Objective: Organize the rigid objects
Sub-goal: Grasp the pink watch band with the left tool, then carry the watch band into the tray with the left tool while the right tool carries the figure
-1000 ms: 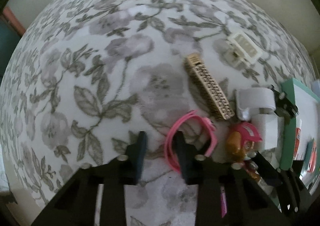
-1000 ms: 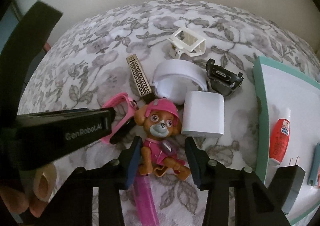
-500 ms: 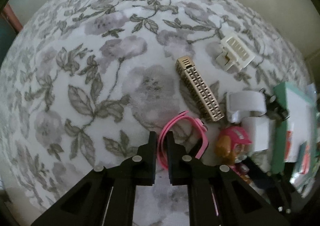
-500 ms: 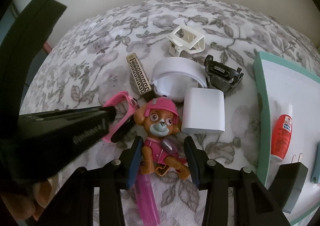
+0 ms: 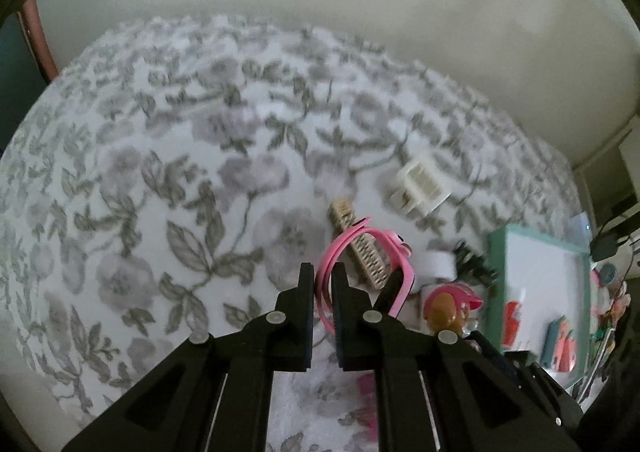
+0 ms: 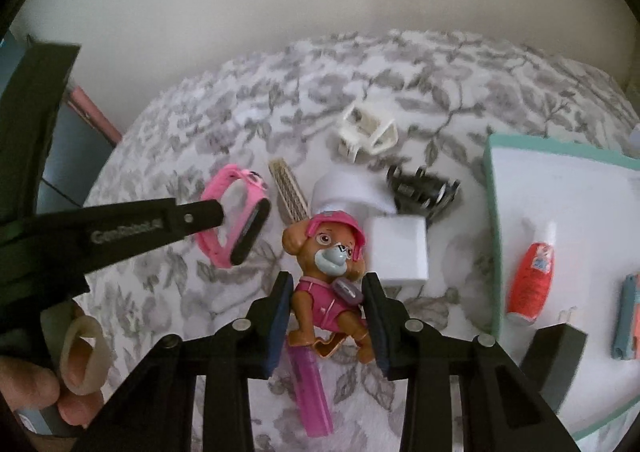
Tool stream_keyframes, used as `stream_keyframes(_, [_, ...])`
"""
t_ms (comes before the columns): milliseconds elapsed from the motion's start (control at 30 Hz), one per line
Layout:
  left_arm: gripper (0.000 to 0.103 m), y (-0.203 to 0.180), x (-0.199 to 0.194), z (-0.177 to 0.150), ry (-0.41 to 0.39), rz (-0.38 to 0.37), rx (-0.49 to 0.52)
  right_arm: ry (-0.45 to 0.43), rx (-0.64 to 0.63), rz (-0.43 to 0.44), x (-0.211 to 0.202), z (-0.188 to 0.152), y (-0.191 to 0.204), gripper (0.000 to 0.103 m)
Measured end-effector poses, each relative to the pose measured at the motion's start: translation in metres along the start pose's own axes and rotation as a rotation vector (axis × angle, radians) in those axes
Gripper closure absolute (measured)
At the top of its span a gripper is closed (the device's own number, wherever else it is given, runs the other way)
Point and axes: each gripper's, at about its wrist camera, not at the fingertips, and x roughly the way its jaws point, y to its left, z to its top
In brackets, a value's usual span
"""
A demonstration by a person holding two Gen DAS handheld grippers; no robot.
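Observation:
My left gripper (image 5: 323,280) is shut on the rim of a pink wristband (image 5: 376,233), which hangs above the floral cloth; the right wrist view also shows this band (image 6: 216,248) pinched at the black finger's tip. A pup toy (image 6: 324,244) in a pink cap and suit sits between the fingers of my right gripper (image 6: 327,278). Those jaws are closing, their blue pads press its body, and it is off the cloth. In the left wrist view the toy (image 5: 444,304) appears at lower right.
On the cloth lie a gold patterned bar (image 6: 288,192), a white claw clip (image 6: 366,128), a white band (image 6: 344,188), a black clip (image 6: 420,188), a white box (image 6: 398,252) and a pink stick (image 6: 312,392). A teal-rimmed tray (image 6: 494,212) at right holds a red bottle (image 6: 530,280).
The left jaws shut on the pink wristband and lifted it off the cloth. The right jaws narrowed onto the pup toy and rose with it.

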Motion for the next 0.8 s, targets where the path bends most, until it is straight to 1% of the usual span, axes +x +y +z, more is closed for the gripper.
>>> stream_keyframes(133, [0.095, -0.010, -0.020, 0.002, -0.045, -0.025, 0.014, -0.048, 0.020, -0.011, -0.017, 0.005, -0.011, 0.065])
stream_keyframes(200, [0.095, -0.016, -0.023, 0.001, -0.050, -0.031, 0.025, -0.062, 0.034, -0.036, -0.021, 0.006, -0.020, 0.065])
stream_keyframes(333, [0.095, -0.034, -0.023, -0.004, -0.047, -0.056, 0.044, -0.094, 0.100, -0.080, -0.033, 0.007, -0.047, 0.065])
stream_keyframes(467, [0.095, -0.060, -0.020, -0.012, -0.034, -0.086, 0.079, -0.122, 0.187, -0.158, -0.044, 0.008, -0.079, 0.065])
stream_keyframes(600, [0.095, -0.091, -0.019, -0.020, -0.029, -0.117, 0.138, -0.130, 0.294, -0.199, -0.052, 0.005, -0.114, 0.065])
stream_keyframes(700, [0.095, -0.116, -0.017, -0.026, -0.029, -0.138, 0.188, -0.142, 0.337, -0.255, -0.059, 0.002, -0.137, 0.065])
stream_keyframes(800, [0.095, -0.140, -0.015, -0.032, -0.033, -0.151, 0.239, -0.145, 0.373, -0.290, -0.063, -0.002, -0.152, 0.065])
